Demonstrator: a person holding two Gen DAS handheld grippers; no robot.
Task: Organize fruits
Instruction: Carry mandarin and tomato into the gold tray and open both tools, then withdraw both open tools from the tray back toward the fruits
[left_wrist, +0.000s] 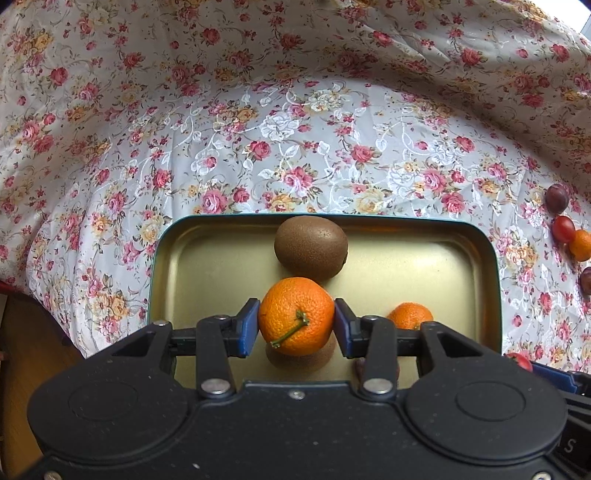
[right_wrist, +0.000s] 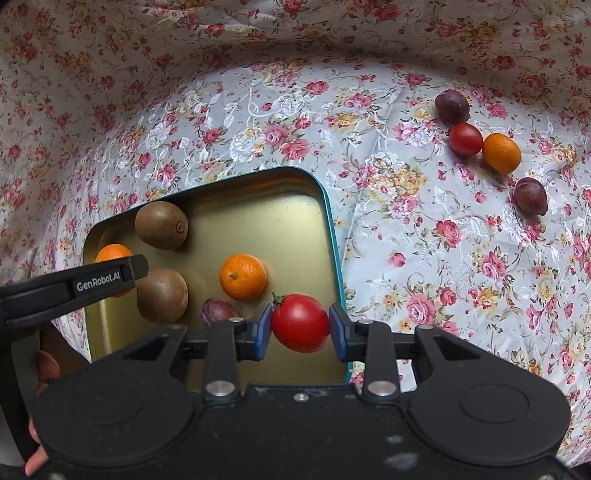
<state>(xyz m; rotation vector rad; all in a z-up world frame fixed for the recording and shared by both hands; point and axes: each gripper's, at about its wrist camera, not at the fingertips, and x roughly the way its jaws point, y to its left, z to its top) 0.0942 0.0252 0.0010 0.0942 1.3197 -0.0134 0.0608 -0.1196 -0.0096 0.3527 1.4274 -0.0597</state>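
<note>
A: Where do the fruits sit?
B: Most are in the gold tin tray (right_wrist: 325, 221) with the teal rim. Inside it lie two kiwis, one at the far side (right_wrist: 161, 225) and one nearer (right_wrist: 162, 295), a loose mandarin (right_wrist: 242, 276) and a dark plum (right_wrist: 216, 311).

A: And the left gripper (left_wrist: 296, 322)?
B: Its blue fingers (left_wrist: 248, 325) clamp a stemmed mandarin (left_wrist: 295, 315) from both sides, above the tray, in front of the far kiwi and over the nearer one.

A: The right one?
B: The right gripper (right_wrist: 300, 326) holds a red tomato (right_wrist: 300, 322) between its fingers (right_wrist: 263, 330), pads pressed to its sides, over the tray's near right corner.

A: Anything outside the tray?
B: On the flowered cloth (right_wrist: 424, 229) covering the counter, well to the right, sit a plum (right_wrist: 451, 107), a small tomato (right_wrist: 465, 139) touching a little orange (right_wrist: 501, 153), and another plum (right_wrist: 530, 195) nearer. A person's fingertips (right_wrist: 48, 365) show at the lower left of the right view.
</note>
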